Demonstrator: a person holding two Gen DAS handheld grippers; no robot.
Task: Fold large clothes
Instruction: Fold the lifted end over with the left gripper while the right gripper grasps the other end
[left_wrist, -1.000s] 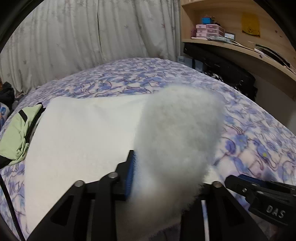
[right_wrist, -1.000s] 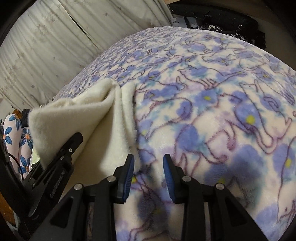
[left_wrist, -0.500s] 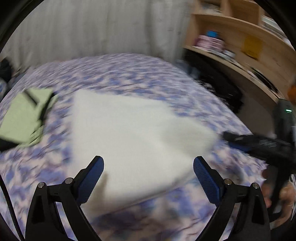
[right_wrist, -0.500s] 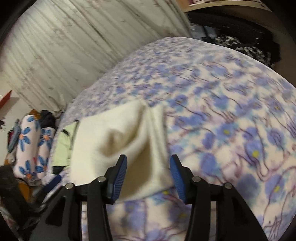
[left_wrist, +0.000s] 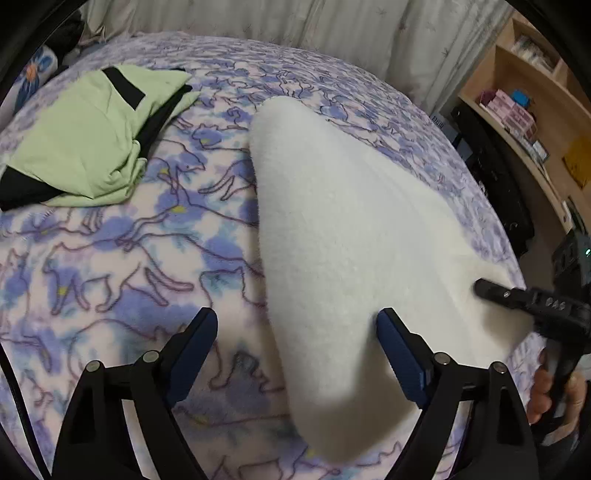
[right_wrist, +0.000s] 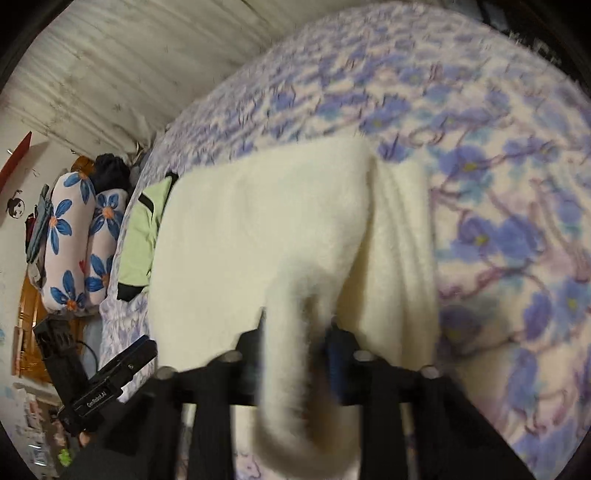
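A fluffy white garment (left_wrist: 343, 229) lies folded on the bed's blue-flowered blanket (left_wrist: 110, 258). My left gripper (left_wrist: 297, 354) is open and empty, its jaws wide apart over the garment's near edge. My right gripper (right_wrist: 295, 343) is shut on a bunched fold of the white garment (right_wrist: 280, 236) and lifts it off the bed. It also shows at the right of the left wrist view (left_wrist: 517, 299), at the garment's right edge. The left gripper shows at the lower left of the right wrist view (right_wrist: 110, 376).
A folded light green garment with black trim (left_wrist: 88, 136) lies on the bed to the far left. Flowered pillows (right_wrist: 74, 236) sit past the bed's end. A wooden shelf unit (left_wrist: 532, 122) stands on the right. Curtains (left_wrist: 295, 22) hang behind the bed.
My left gripper let go of the white garment, opened and drew back. My right gripper closed on the garment's edge and lifted it.
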